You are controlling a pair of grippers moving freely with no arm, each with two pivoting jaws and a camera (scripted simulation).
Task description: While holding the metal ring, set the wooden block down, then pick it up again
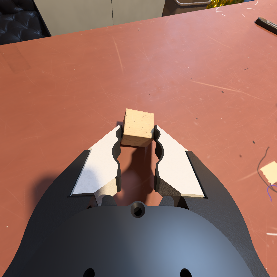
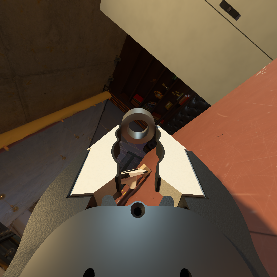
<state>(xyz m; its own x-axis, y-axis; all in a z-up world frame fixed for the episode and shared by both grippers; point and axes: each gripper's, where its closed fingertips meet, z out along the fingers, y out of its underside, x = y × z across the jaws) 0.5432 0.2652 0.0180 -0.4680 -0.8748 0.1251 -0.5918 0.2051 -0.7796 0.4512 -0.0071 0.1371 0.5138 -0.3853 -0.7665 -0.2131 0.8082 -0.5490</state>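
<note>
A pale wooden block (image 1: 138,127) sits between the fingertips of my left gripper (image 1: 137,132) over the red-brown table (image 1: 179,75). Both pads touch its sides, so the gripper is shut on it. Its shadow meets its lower edge, and I cannot tell whether it rests on the table or hangs just above it. My right gripper (image 2: 137,131) is shut on a grey metal ring (image 2: 137,135), held in the air past the table (image 2: 224,142) edge, with the hole facing the camera. The left gripper (image 2: 133,173) shows small and far off between the right fingers.
A black flat tool (image 1: 266,25) lies at the table's far right. A yellow paper scrap (image 1: 269,172) with thin wires lies at the right edge. A beige cabinet (image 1: 97,13) and a black couch (image 1: 18,22) stand beyond the far edge.
</note>
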